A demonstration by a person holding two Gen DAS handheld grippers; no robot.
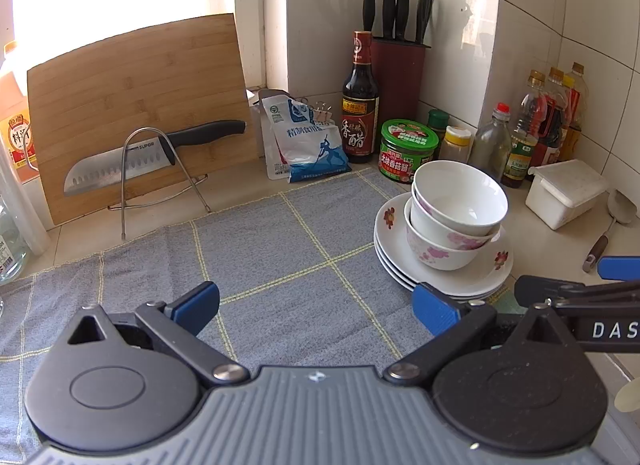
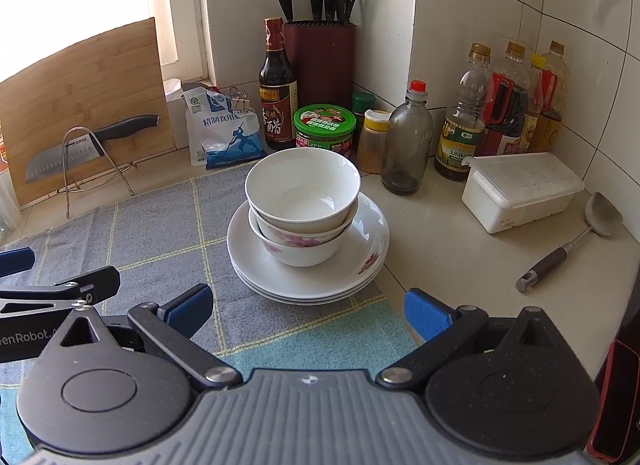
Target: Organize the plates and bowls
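Two white bowls with pink flowers (image 1: 456, 217) are nested and stand on a stack of three white plates (image 1: 396, 257) at the right edge of a grey checked cloth (image 1: 280, 265). In the right wrist view the bowls (image 2: 302, 205) and plates (image 2: 360, 261) sit straight ahead. My left gripper (image 1: 316, 311) is open and empty above the cloth, left of the stack. My right gripper (image 2: 308, 311) is open and empty, just in front of the plates.
A cutting board (image 1: 132, 101) and a knife on a wire rack (image 1: 132, 161) stand at the back left. A salt bag (image 1: 308, 141), vinegar bottle (image 1: 360, 105), knife block (image 1: 396, 77), green-lidded jar (image 1: 406, 149), oil bottles (image 2: 504, 105), a white box (image 2: 520, 193) and a ladle (image 2: 572, 237) line the back and right.
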